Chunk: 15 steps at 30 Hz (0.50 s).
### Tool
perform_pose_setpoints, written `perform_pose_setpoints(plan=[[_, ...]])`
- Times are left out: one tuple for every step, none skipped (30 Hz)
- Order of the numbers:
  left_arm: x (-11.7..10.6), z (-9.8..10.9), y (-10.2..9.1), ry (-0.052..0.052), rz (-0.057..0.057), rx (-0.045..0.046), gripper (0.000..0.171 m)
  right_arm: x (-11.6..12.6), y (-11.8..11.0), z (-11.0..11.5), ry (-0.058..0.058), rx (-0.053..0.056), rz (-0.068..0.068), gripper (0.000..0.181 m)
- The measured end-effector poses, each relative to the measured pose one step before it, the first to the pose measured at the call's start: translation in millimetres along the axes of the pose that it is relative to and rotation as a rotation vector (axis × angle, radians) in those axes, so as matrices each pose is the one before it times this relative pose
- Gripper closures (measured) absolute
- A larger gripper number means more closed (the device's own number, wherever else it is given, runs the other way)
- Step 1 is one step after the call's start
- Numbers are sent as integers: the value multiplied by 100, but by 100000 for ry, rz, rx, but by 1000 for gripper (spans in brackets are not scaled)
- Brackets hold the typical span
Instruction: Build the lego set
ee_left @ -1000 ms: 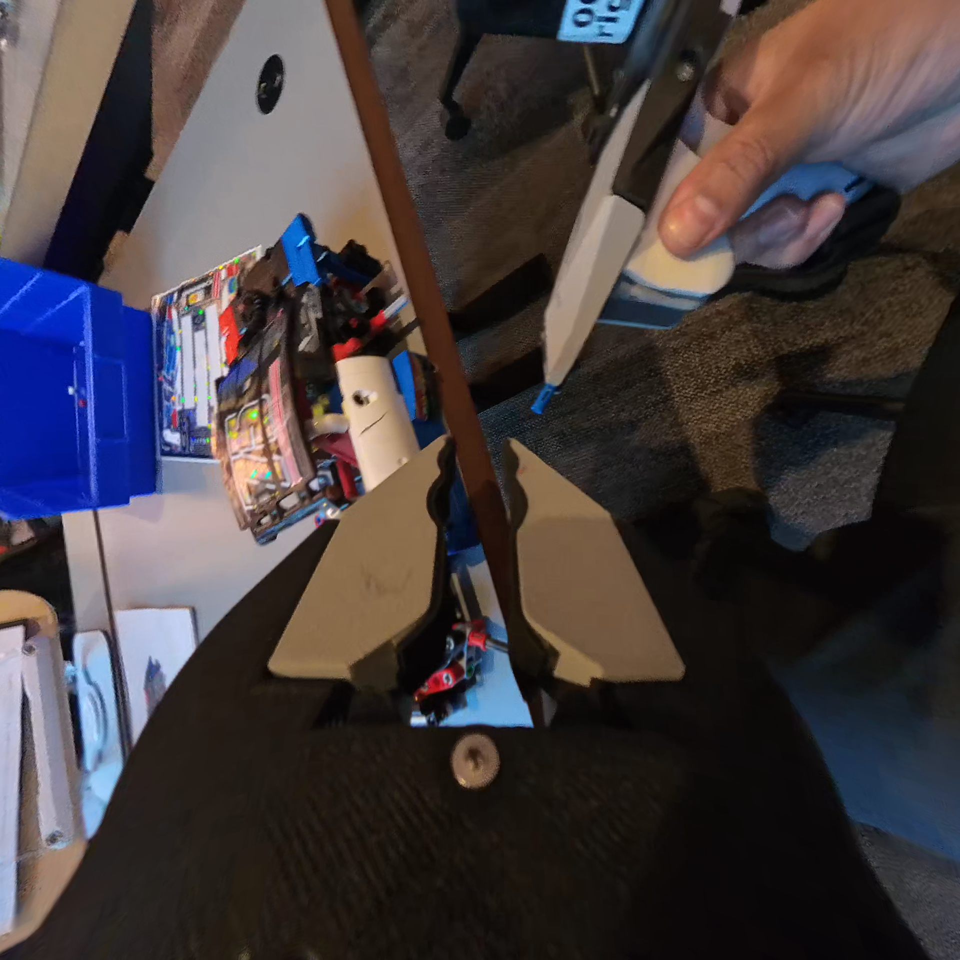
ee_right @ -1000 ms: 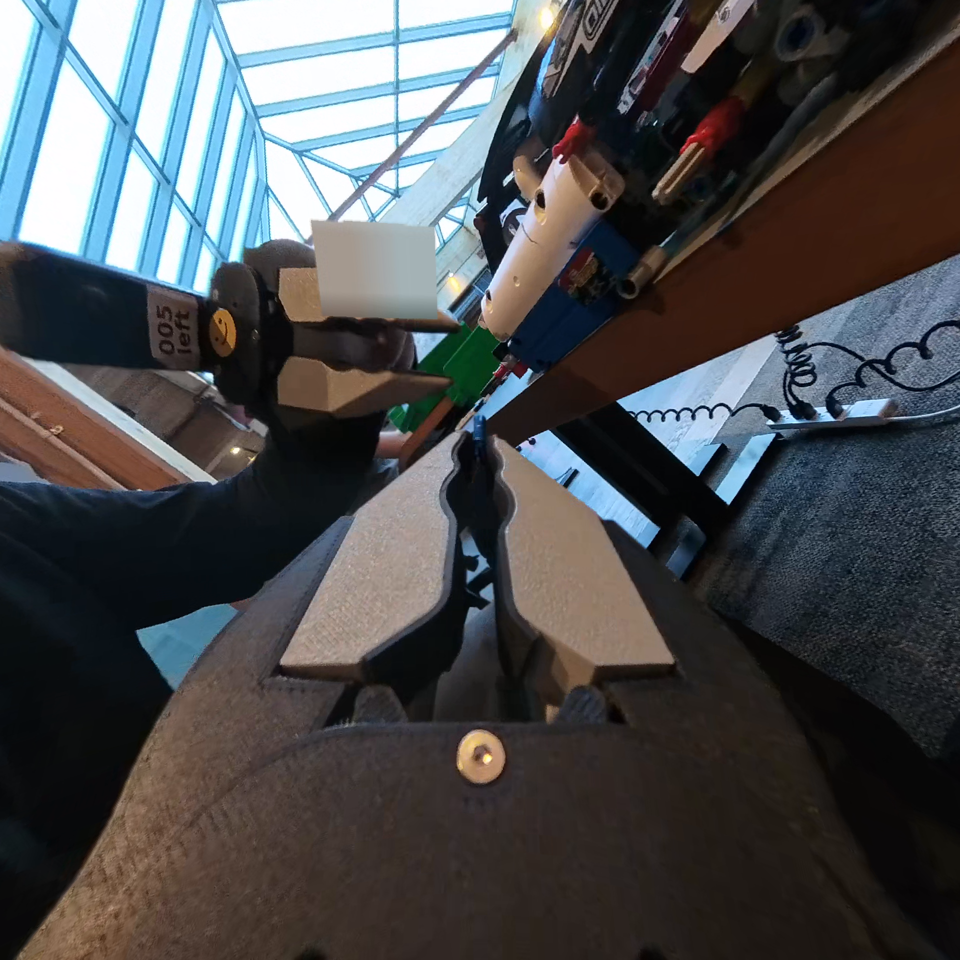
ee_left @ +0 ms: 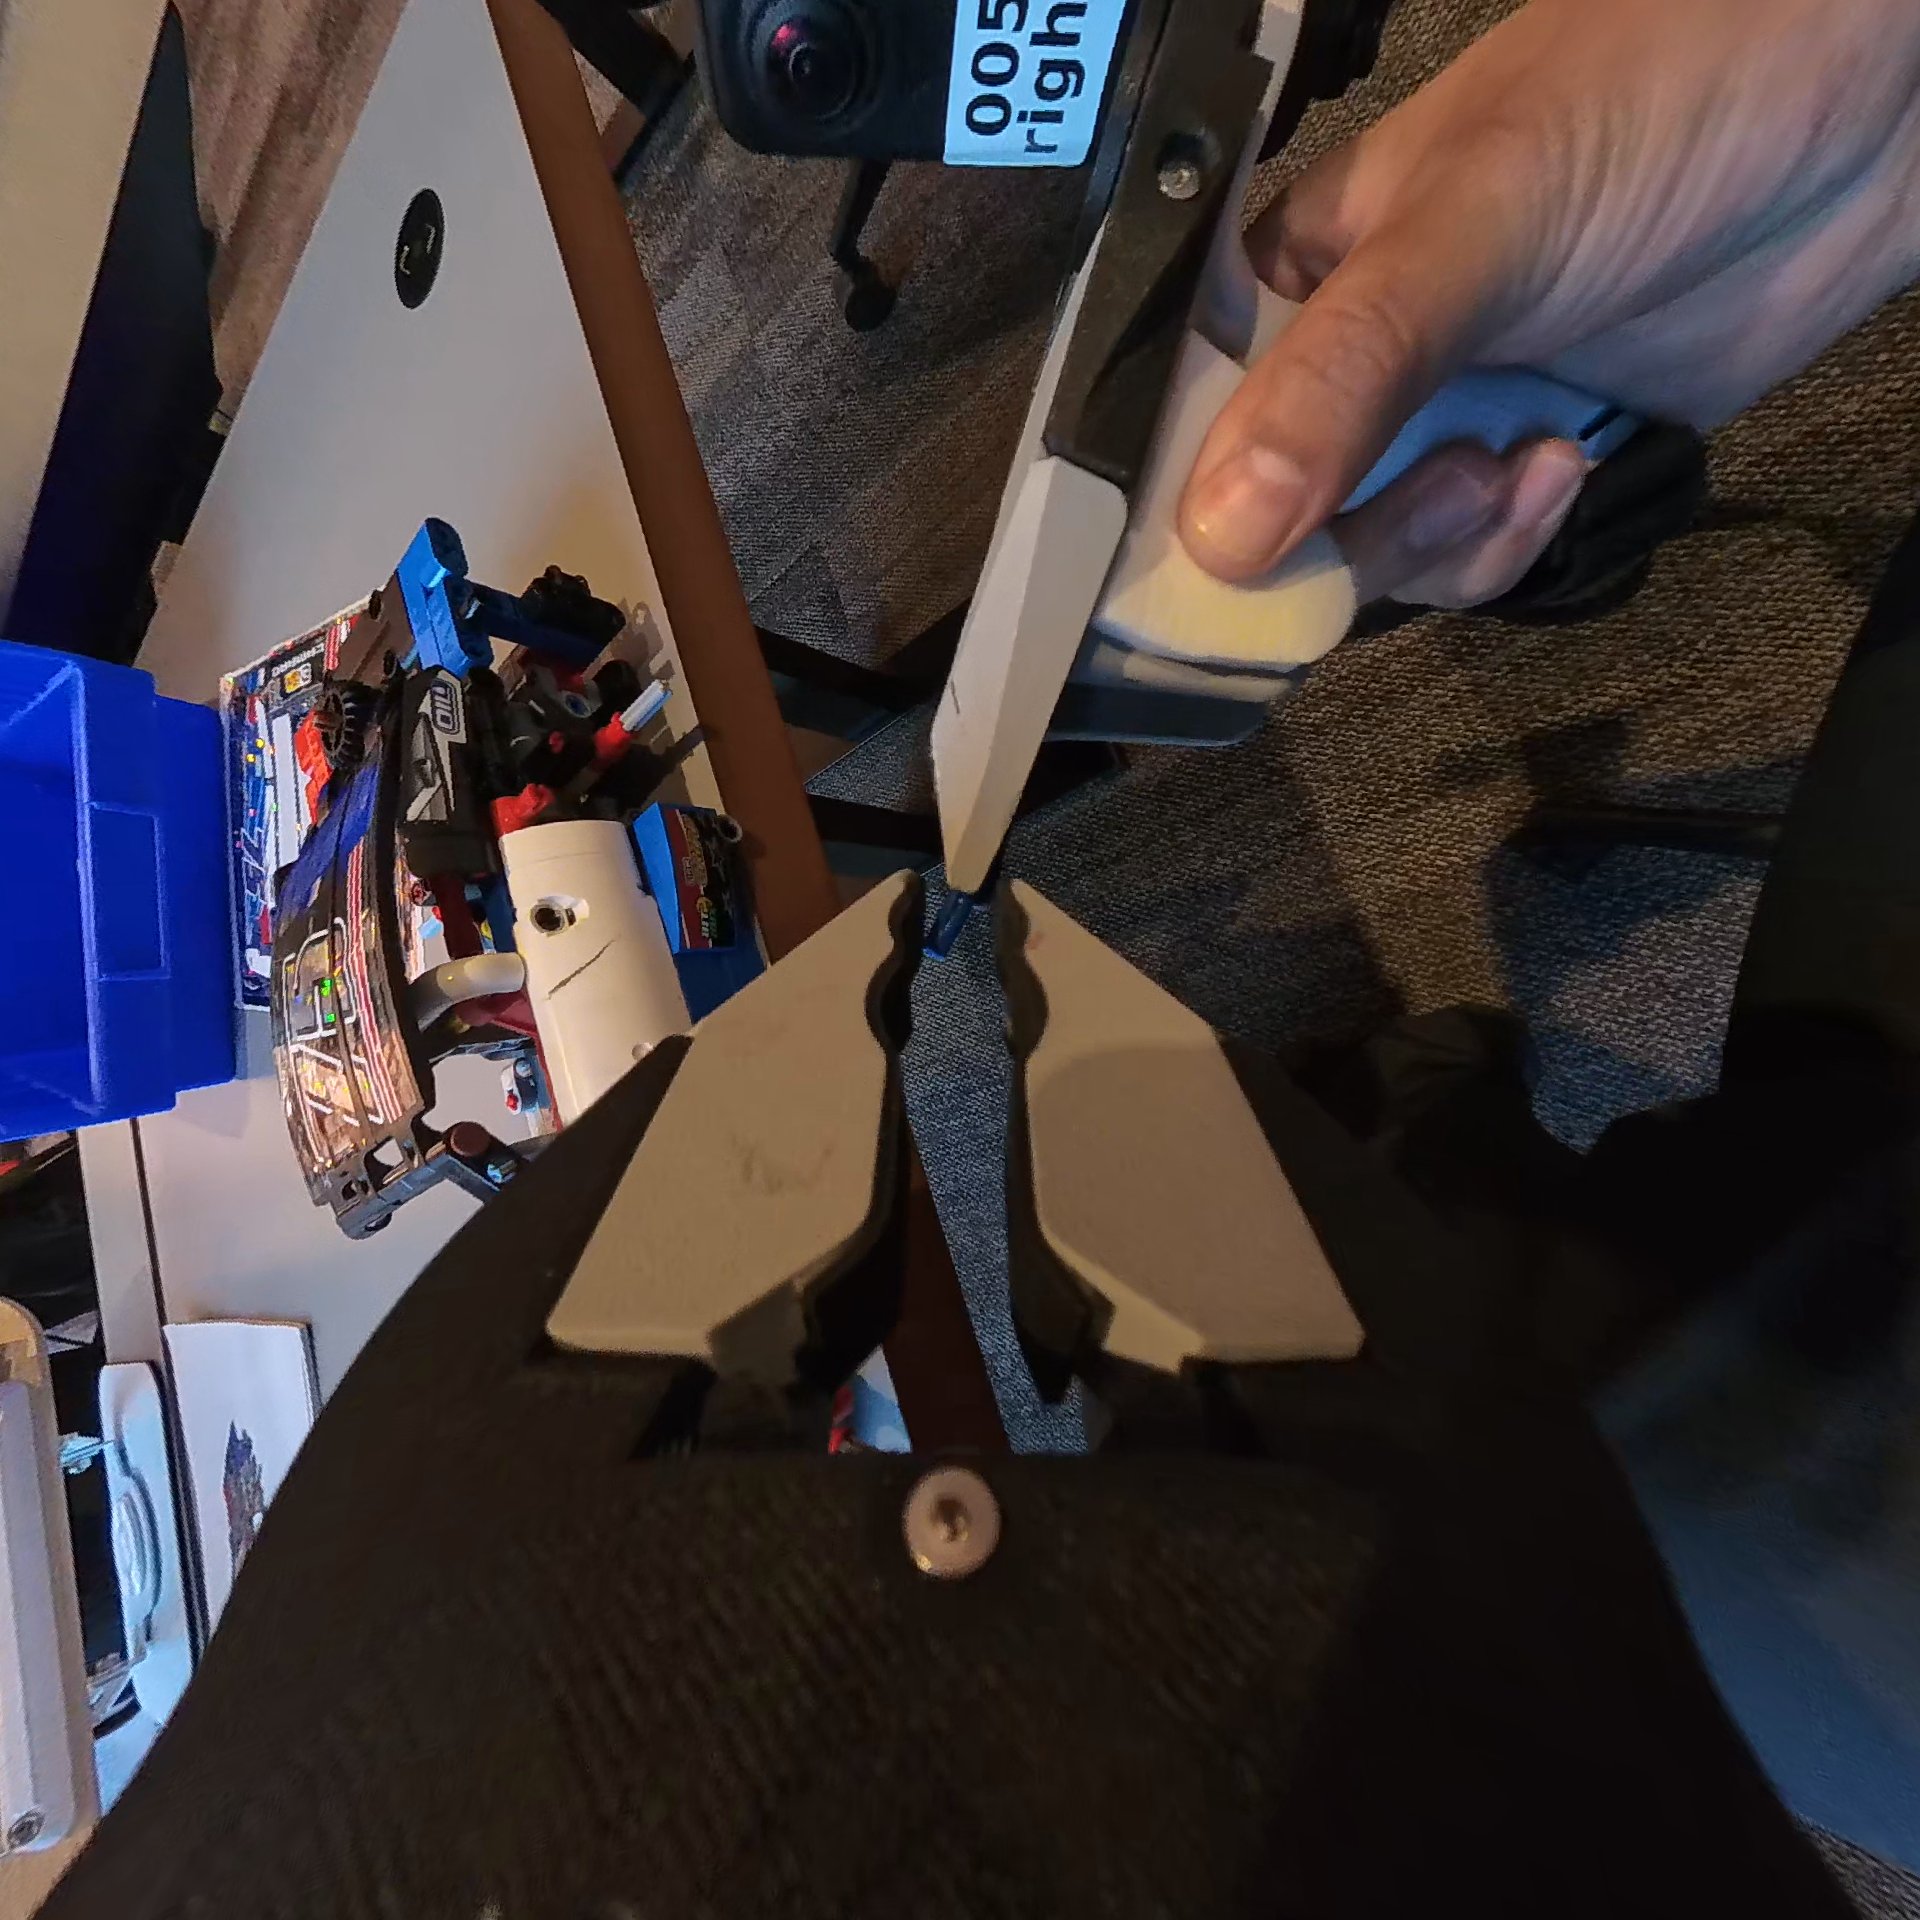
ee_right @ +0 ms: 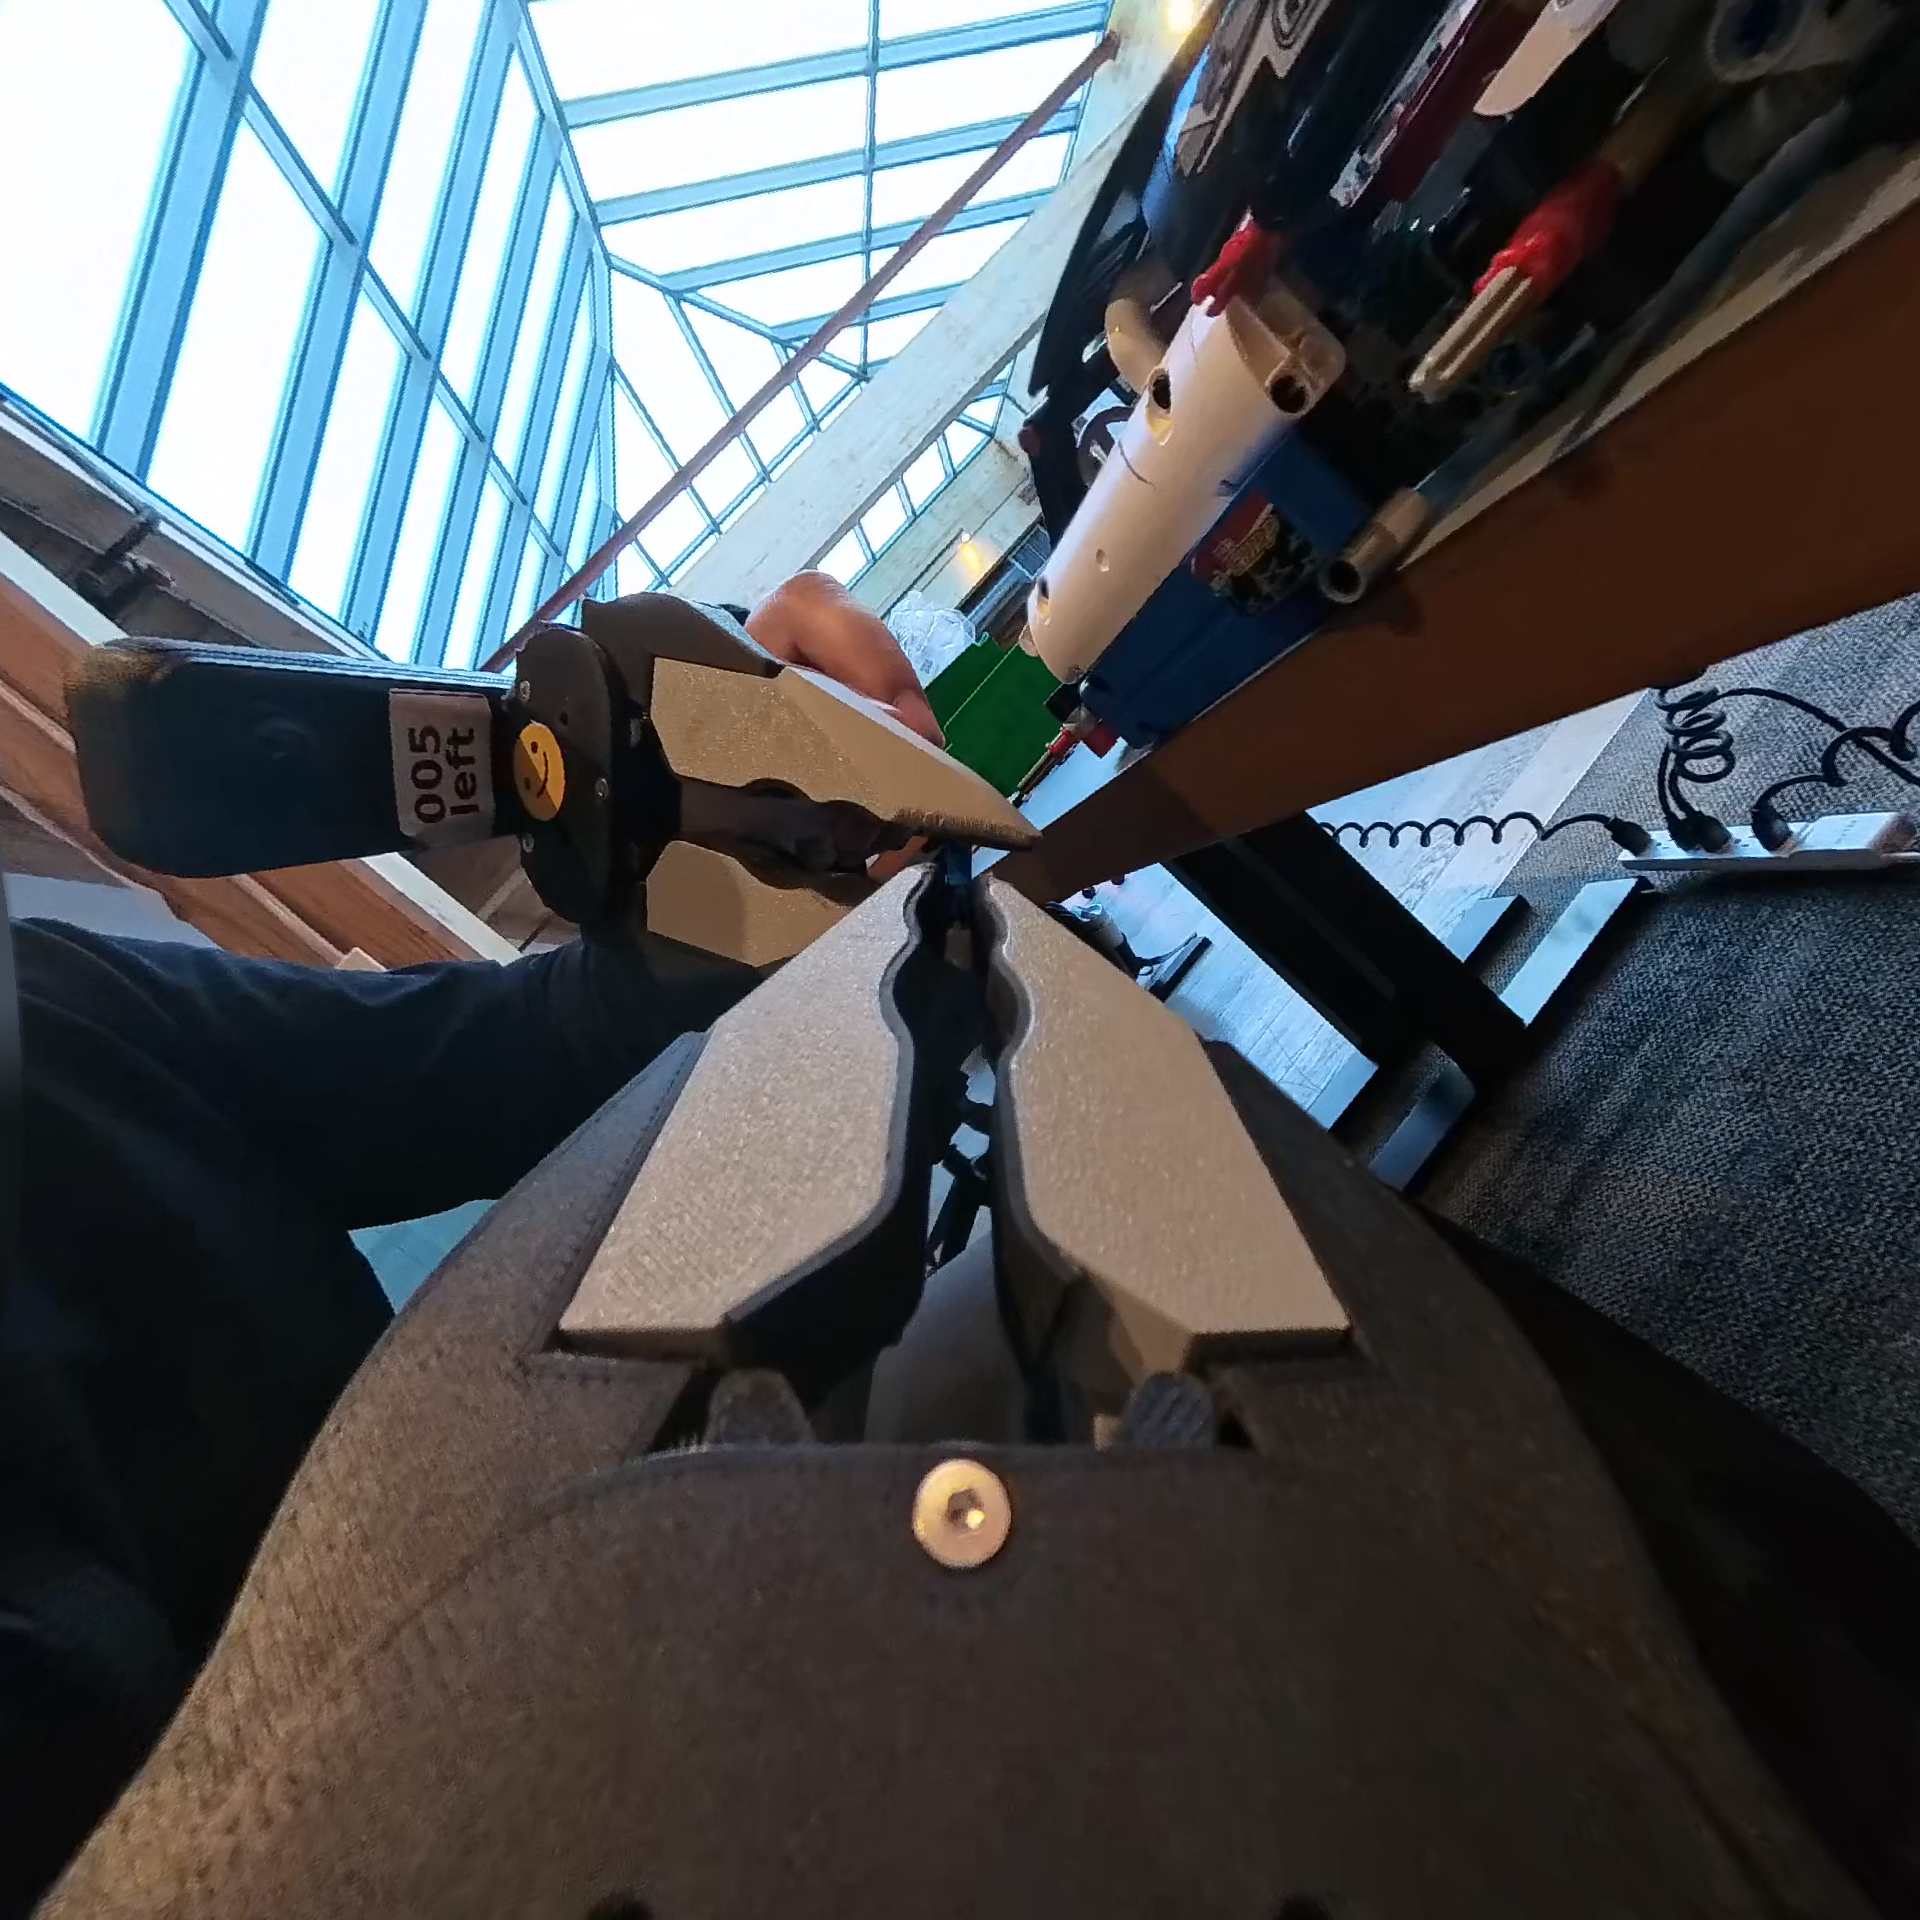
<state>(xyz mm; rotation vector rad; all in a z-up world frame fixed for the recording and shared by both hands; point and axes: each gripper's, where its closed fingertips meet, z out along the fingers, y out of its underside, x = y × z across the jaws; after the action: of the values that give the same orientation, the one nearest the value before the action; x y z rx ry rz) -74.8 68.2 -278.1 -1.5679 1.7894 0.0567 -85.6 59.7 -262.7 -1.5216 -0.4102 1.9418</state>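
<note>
My right gripper (ee_right: pixel 956 888) is shut on a small blue Lego pin (ee_right: pixel 954 860) that pokes out past its tips. In the left wrist view the right gripper (ee_left: pixel 971 873) comes down from the upper right, held by a hand (ee_left: pixel 1455 312). It puts the pin (ee_left: pixel 948 925) between the tips of my left gripper (ee_left: pixel 961 909), which is open around it, off the table edge and above the carpet. The left gripper's upper finger (ee_right: pixel 831 748) shows in the right wrist view. The partly built Lego car (ee_left: pixel 436 883) lies on the white table (ee_left: pixel 416 436) and also shows from below (ee_right: pixel 1195 436).
A blue bin (ee_left: pixel 94 883) stands left of the car, with a printed booklet (ee_left: pixel 255 790) under it. The brown table edge (ee_left: pixel 665 520) runs diagonally. Grey carpet (ee_left: pixel 1351 883) lies below. A power strip (ee_right: pixel 1766 842) with coiled cables sits on the floor. A green bin (ee_right: pixel 987 707) is on the table. Only a small space, under 4 cm, lies between the two pairs of fingers.
The left gripper has moved right, off the table edge. The right gripper has come closer and lower. The blue pin now sits between the left fingertips.
</note>
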Motion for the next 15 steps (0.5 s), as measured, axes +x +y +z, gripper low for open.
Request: perform_pose_setpoints(plan=[[-18,-45,-59,18,176,251,162,-60,-50,-16,-382,247,-291,179],[-23,-51,-90,-41,293,404,163,-99,-92,-7,-557,479,-211,179],[77,-76,-112,539,414,576,167,-129,-105,-11,-815,639,-102,179],[4,-41,-65,-69,214,229,167,-86,-51,-10,-589,206,-30,179],[13,-12,-3,23,422,-151,167,-26,10,-10,-201,-266,-54,179],[7,17,9,-190,200,-246,167,19,10,-10,130,-261,-33,179],[7,43,28,-100,-23,-400,167,33,9,-7,267,-202,-64,179],[-24,25,-15,-120,70,-32,167,17,-17,-13,51,125,-74,179],[-28,-5,-56,-109,62,229,167,-31,-54,-28,-305,408,42,179],[-45,-20,-64,-187,0,225,168,-53,-58,-26,-525,521,128,179],[-33,-10,-69,-106,-140,219,168,-65,-55,-28,-542,410,47,178],[7,-24,-57,93,-185,239,168,-66,-25,-24,-570,142,31,178],[3,-35,-93,166,-235,461,168,-93,-20,-44,-622,-10,-143,179],[-15,-49,-84,57,-268,427,168,-83,-42,-23,-363,52,-674,179],[-26,-42,-55,-12,-77,35,168,-61,-30,4,64,2,-989,179]])
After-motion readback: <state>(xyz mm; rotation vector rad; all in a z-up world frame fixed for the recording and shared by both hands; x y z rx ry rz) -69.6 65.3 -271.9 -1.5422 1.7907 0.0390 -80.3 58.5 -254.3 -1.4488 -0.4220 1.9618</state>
